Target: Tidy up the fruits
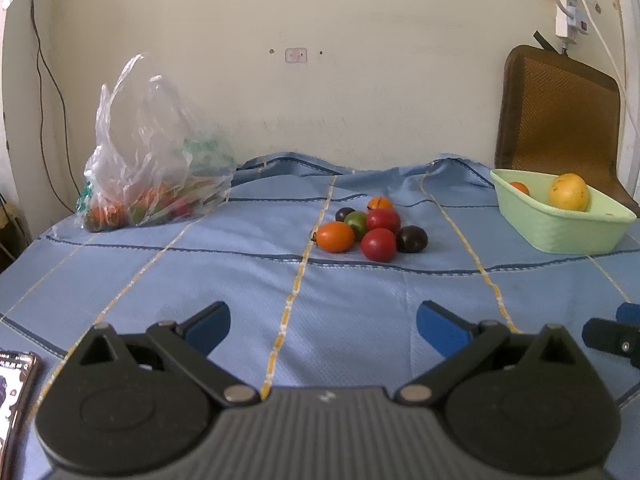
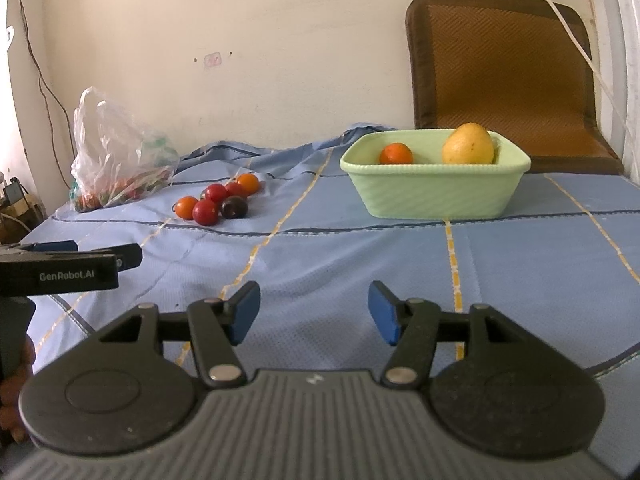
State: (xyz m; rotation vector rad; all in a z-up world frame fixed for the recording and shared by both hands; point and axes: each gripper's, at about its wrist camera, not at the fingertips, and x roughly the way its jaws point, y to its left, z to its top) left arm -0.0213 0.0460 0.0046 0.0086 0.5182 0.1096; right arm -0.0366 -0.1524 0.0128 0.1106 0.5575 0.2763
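Observation:
A pile of small fruits (image 1: 370, 226) in red, orange, green and dark purple lies on the blue cloth, mid-table; it also shows in the right wrist view (image 2: 218, 202). A pale green basket (image 1: 560, 226) at the right holds a yellow mango (image 1: 569, 191) and a small orange fruit (image 1: 520, 188); the same basket (image 2: 434, 196) shows with the mango (image 2: 468, 144) and the orange fruit (image 2: 396, 154). My left gripper (image 1: 322, 326) is open and empty, low over the cloth, well short of the pile. My right gripper (image 2: 314, 316) is open and empty, in front of the basket.
A clear plastic bag (image 1: 148, 160) with more fruit stands at the back left. A brown chair back (image 2: 500, 76) stands behind the basket. A phone (image 1: 16, 392) lies at the front left edge. The left gripper's body (image 2: 60, 268) shows in the right view.

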